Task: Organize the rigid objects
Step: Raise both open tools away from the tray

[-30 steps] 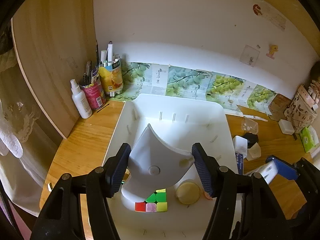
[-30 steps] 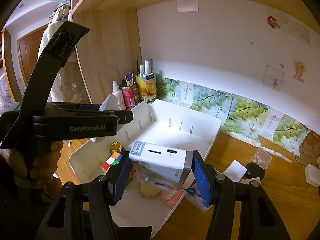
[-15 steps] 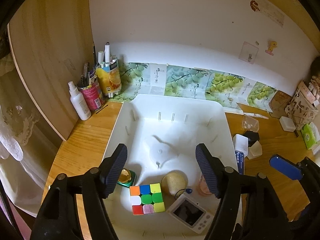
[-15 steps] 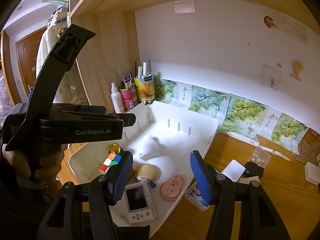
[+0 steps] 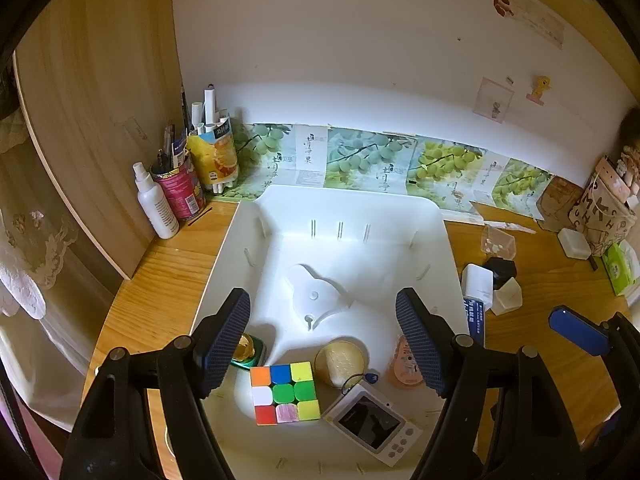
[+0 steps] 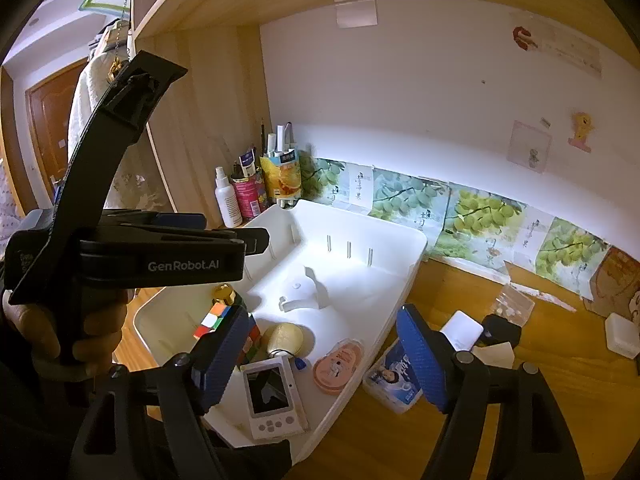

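While both grippers hang over the white bin [image 5: 448,240], neither one holds anything: the left gripper [image 5: 322,336] has just been opening and its jaws stand wide apart with nothing between them, and the right gripper [image 6: 322,356] has likewise just been opening, its pads clear of the small white device [image 6: 274,396] that lies screen-up on the bin floor below it. Everything sorted so far sits at the near end of the bin: the colour cube [image 5: 285,392] next to the device, a round cream tin [image 5: 340,363] just behind the cube, a flat pink disc [image 6: 338,364] against the bin's right wall, and a gold-capped green jar [image 5: 245,354] in the near left corner, partly hidden by a finger. A curved white plastic piece [image 5: 316,296] lies alone in the middle of the bin. Outside the bin's right wall, on the wooden desk [image 5: 552,292], more things wait: a blue-and-white packet [image 6: 394,380] touching the wall, then a white block [image 5: 478,282] and a black cube [image 5: 500,270] a little farther off. I judge the packet the likely next pick; it looks light and somewhat yielding, with a glossy wrap that could slip, so a squeeze across its 2 long sides seems safest. The white block looks stiff and smooth, best pinched across its flat faces.
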`<action>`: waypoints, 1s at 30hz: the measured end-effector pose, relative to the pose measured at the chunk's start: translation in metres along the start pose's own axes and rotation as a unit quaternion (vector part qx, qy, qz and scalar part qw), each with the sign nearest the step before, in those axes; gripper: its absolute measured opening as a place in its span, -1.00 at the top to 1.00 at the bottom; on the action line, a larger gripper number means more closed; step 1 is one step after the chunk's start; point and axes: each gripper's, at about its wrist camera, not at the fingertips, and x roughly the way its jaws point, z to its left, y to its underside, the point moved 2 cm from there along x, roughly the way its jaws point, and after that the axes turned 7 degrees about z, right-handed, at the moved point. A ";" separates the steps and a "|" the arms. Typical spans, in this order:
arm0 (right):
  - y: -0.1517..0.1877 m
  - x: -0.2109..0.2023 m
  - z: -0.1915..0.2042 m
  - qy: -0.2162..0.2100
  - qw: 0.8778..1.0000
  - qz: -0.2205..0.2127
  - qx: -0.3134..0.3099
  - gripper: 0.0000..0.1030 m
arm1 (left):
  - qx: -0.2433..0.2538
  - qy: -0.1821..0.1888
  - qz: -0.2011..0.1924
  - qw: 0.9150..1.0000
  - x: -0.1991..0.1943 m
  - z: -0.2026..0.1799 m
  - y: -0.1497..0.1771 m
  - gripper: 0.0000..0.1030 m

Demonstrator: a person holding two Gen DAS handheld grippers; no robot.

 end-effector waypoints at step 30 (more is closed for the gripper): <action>0.025 -0.022 -0.058 -0.019 1.000 0.019 -0.010 -0.50 | -0.046 -0.024 0.010 0.999 -0.014 -0.066 0.006 -0.52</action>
